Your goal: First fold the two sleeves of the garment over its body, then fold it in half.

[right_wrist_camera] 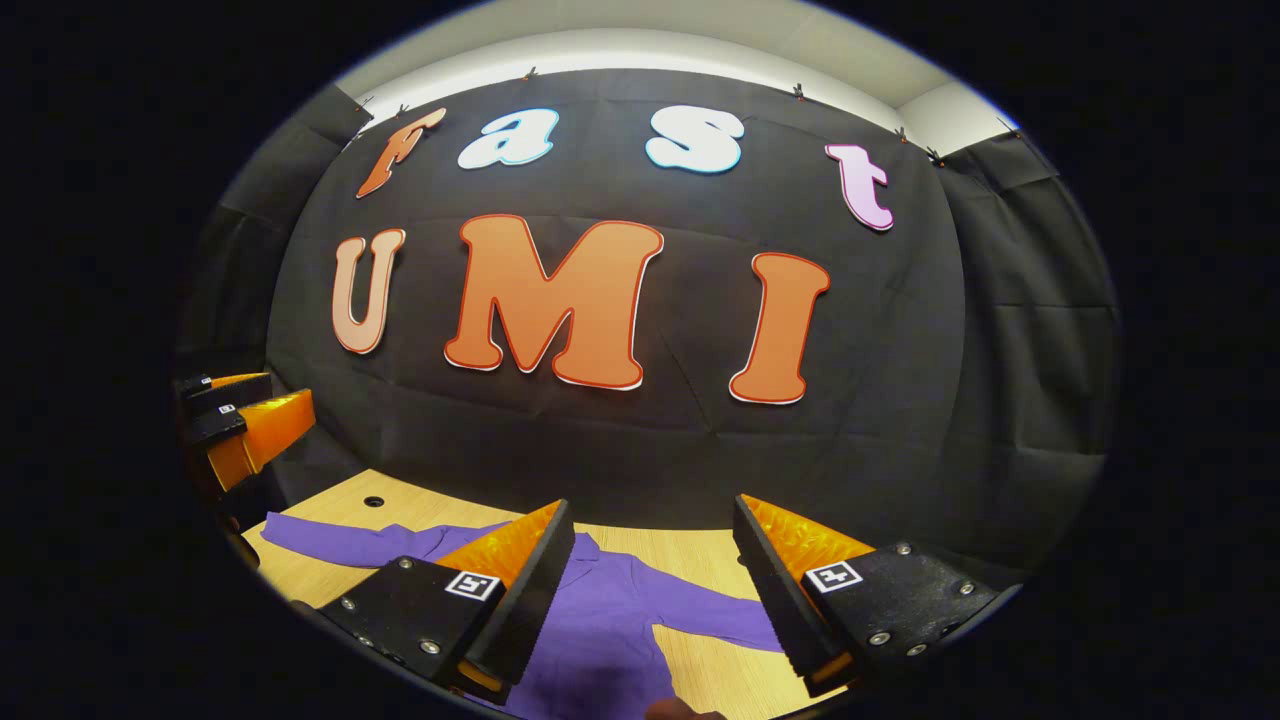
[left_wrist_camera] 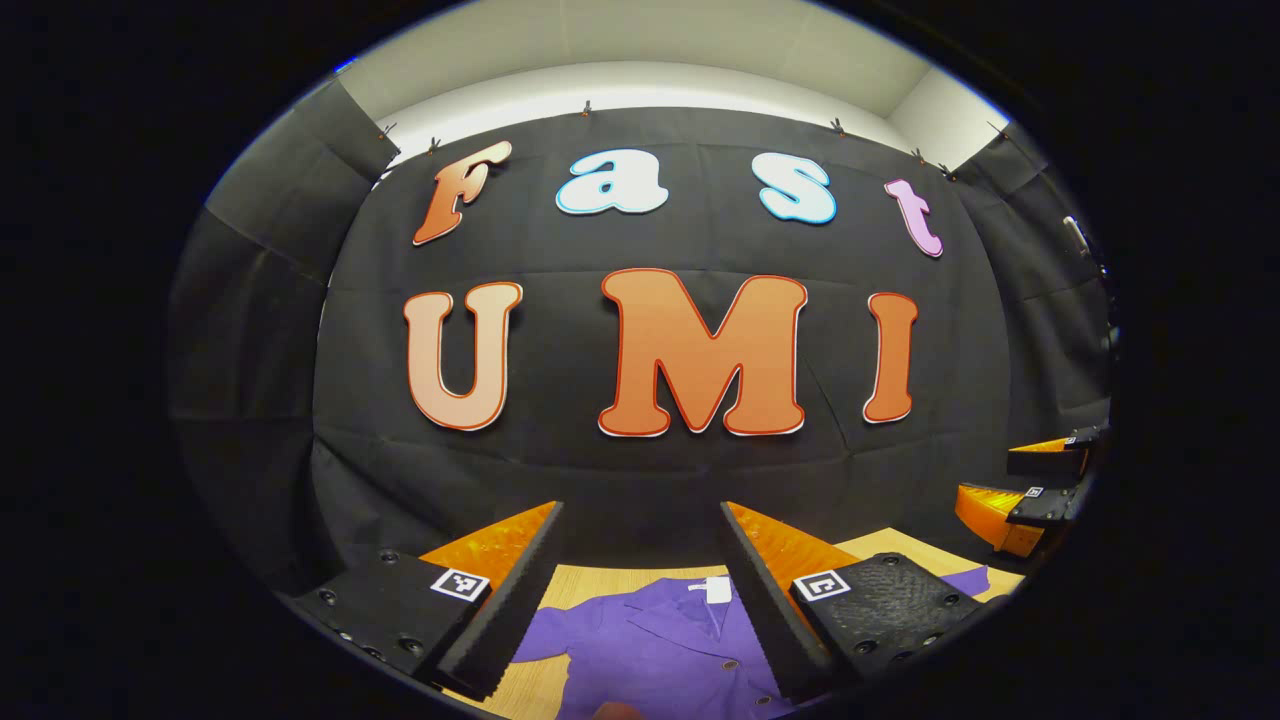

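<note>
A purple buttoned shirt (left_wrist_camera: 655, 640) lies flat on the wooden table (left_wrist_camera: 590, 582), collar toward the back wall, with a white tag at the neck. In the right gripper view the shirt (right_wrist_camera: 610, 620) spreads both sleeves out sideways. My left gripper (left_wrist_camera: 640, 525) hovers open above the collar, nothing between its fingers. My right gripper (right_wrist_camera: 650, 520) also stands open above the shirt's body and right sleeve. The left gripper (right_wrist_camera: 240, 420) appears at the far left of the right gripper view; the right gripper (left_wrist_camera: 1040, 485) sits at the far right of the left gripper view.
The black cloth wall stands close behind the table's far edge. A small round hole (right_wrist_camera: 373, 501) is in the table top near the left sleeve. Bare wood shows around the shirt.
</note>
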A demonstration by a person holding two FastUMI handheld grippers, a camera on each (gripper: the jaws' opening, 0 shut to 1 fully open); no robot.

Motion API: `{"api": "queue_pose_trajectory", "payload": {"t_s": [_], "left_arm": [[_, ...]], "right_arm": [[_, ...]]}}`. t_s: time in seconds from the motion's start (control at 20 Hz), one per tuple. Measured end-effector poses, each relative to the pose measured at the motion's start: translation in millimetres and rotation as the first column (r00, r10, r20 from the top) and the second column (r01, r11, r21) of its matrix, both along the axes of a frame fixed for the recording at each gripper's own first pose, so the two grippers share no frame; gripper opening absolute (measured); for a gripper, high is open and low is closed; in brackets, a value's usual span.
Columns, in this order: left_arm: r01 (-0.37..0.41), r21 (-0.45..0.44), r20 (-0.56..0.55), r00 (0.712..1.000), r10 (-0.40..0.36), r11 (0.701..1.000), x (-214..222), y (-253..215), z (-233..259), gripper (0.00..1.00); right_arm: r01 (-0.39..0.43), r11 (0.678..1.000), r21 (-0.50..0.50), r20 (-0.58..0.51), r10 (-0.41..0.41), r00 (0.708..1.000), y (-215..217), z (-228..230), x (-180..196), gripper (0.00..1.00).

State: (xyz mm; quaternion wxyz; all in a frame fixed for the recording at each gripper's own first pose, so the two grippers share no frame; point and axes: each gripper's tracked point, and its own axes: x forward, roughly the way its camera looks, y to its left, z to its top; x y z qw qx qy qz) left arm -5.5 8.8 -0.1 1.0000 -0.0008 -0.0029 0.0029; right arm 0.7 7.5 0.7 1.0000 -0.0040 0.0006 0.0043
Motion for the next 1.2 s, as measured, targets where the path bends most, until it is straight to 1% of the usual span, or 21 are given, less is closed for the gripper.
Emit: {"api": "queue_pose_trajectory", "payload": {"t_s": [0.1,0.35,0.55,0.7,0.95,1.1,1.2], "left_arm": [[-0.006,0.009,-0.009,1.000,0.006,1.000,1,2,-3,0.95],[0.009,0.014,-0.016,1.000,-0.008,1.000,1,3,-5,0.94],[0.011,0.025,-0.008,1.000,-0.011,1.000,-2,11,-2,0.94],[0.011,0.021,0.001,1.000,-0.011,1.000,-1,20,-1,0.95],[0.043,0.020,0.037,0.998,-0.044,0.999,-1,28,7,0.95],[0.096,0.021,0.037,0.995,-0.096,0.995,-1,25,1,0.94],[0.116,0.034,0.023,0.993,-0.117,0.993,0,24,-4,0.94]], "right_arm": [[0.004,1.000,-0.001,0.000,-0.004,1.000,1,0,0,0.95],[0.008,1.000,-0.003,-0.002,-0.008,1.000,7,0,0,0.95],[0.029,1.000,-0.009,-0.014,-0.029,0.999,9,-3,-1,0.95],[0.064,0.998,-0.011,-0.016,-0.064,0.998,9,-3,-2,0.95],[0.134,0.991,-0.028,-0.009,-0.134,0.991,10,0,-8,0.95],[0.180,0.983,-0.038,-0.015,-0.181,0.983,8,-5,-12,0.95],[0.215,0.975,-0.061,-0.034,-0.217,0.976,-1,-14,-13,0.95]]}}
